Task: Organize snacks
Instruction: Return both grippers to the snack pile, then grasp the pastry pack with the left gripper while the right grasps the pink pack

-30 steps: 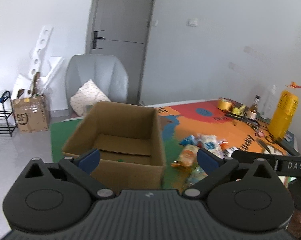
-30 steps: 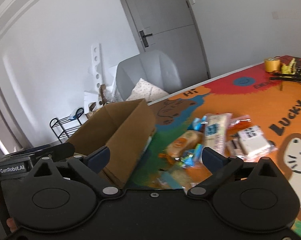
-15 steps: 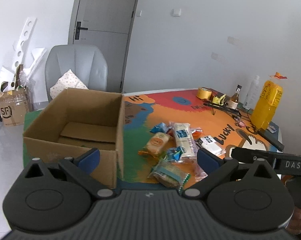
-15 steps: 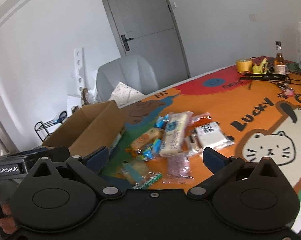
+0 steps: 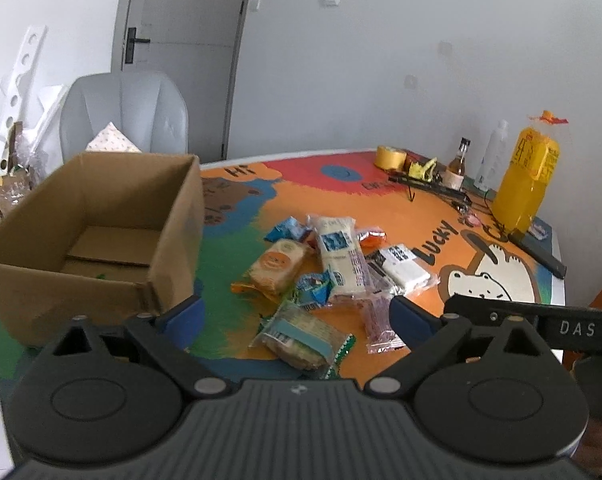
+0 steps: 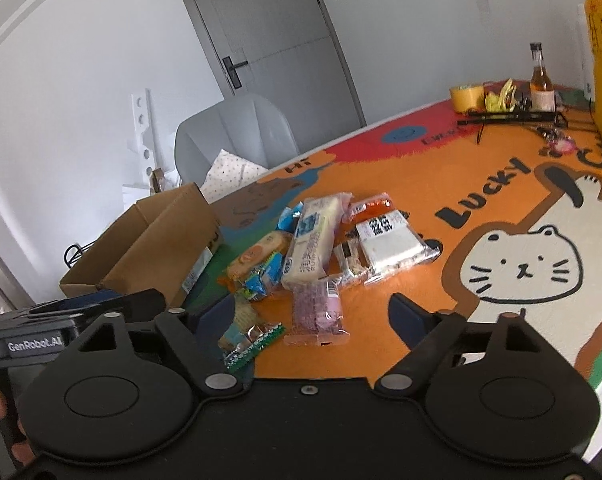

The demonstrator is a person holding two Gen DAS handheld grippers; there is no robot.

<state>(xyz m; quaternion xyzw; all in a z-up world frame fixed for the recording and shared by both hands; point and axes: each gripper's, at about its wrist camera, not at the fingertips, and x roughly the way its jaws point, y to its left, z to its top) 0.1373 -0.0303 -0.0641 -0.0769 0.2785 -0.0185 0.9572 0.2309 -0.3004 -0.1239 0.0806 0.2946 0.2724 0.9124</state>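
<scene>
Several wrapped snacks lie in a pile on the colourful table mat (image 5: 453, 208): a long white packet (image 5: 337, 256), an orange biscuit packet (image 5: 277, 266), a flat white packet (image 5: 401, 266), a purple packet (image 6: 317, 312) and a green-edged cracker packet (image 5: 305, 336). An open, nearly bare cardboard box (image 5: 93, 216) stands left of them. My left gripper (image 5: 295, 314) hovers over the cracker packet, its jaws closing slightly, touching nothing. My right gripper (image 6: 311, 314) has its jaws closing around the purple packet, pads still apart from it.
At the table's far right stand a yellow bottle (image 5: 527, 184), a tape roll (image 5: 391, 158), a small glass bottle (image 5: 459, 162) and a black remote (image 5: 537, 254). A grey chair (image 5: 125, 116) with a cushion sits behind the box. The table edge runs close on the right.
Both grippers came forward and down toward the snack pile, which now looks larger and nearer. The left view swung from the box to the pile. The right jaws have narrowed.
</scene>
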